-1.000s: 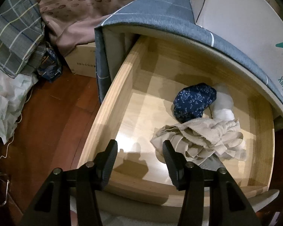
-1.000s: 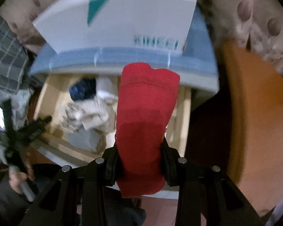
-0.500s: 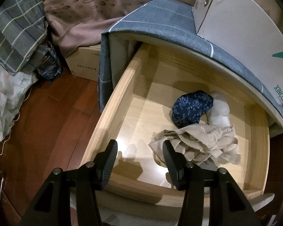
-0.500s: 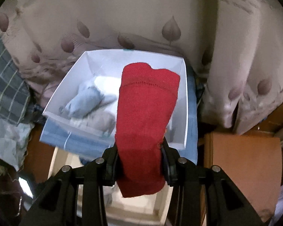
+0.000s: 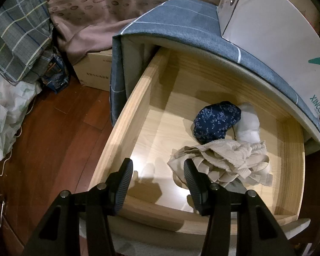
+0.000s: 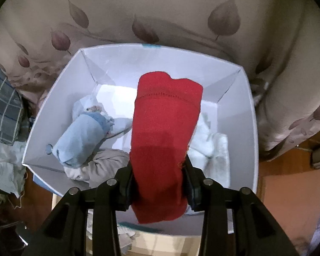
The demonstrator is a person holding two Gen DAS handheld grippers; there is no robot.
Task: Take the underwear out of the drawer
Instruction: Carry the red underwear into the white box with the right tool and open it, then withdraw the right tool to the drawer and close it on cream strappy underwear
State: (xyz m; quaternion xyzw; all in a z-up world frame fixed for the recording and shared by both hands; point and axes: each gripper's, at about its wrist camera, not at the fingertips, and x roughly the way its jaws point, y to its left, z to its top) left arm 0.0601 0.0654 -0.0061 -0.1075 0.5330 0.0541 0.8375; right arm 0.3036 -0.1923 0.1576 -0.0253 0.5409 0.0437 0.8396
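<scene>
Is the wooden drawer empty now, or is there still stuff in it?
Not empty. The open drawer still holds a dark blue flowery piece, a white roll and a crumpled beige heap.

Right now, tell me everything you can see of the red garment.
The red garment is a knit-looking cloth, folded into a thick roll, with a stitched seam across its upper part. The right gripper is shut on its lower half; frayed threads show at one edge. It stands out along the fingers above the white box, touching only the gripper.
</scene>
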